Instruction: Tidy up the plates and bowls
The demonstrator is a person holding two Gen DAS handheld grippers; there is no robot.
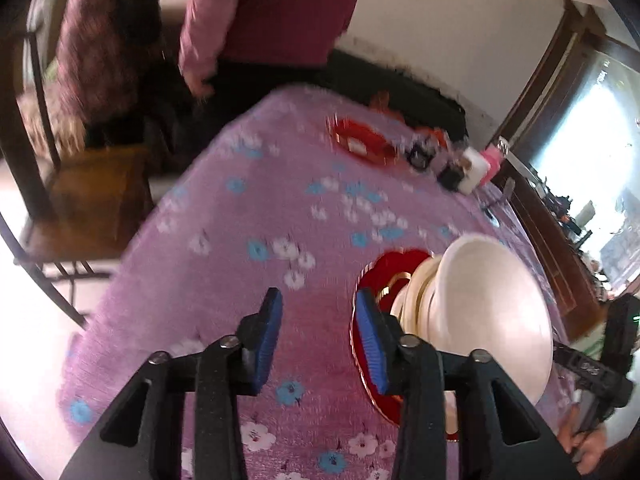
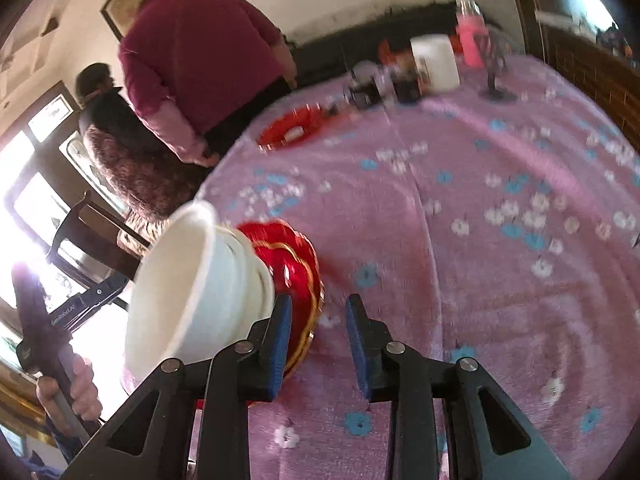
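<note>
A stack of white bowls [image 1: 488, 300] stands on red gold-rimmed plates [image 1: 384, 276] on the pink flowered tablecloth [image 1: 248, 208]. My left gripper [image 1: 318, 344] is open and empty, just left of the stack, its right finger beside the plates' rim. In the right wrist view the same bowls [image 2: 192, 292] and red plates [image 2: 296, 264] sit left of my right gripper [image 2: 318, 344], which is open and empty, its left finger close to the plates. Another red plate [image 1: 360, 142] lies at the far side of the table; it also shows in the right wrist view [image 2: 290, 128].
Small jars [image 2: 366, 88], a white cup [image 2: 434, 62], a pink bottle [image 2: 470, 36] and a dark stand [image 2: 496, 76] crowd the far table edge. Two people [image 2: 200, 64] stand beyond the table. A wooden chair [image 1: 80, 196] stands at its left.
</note>
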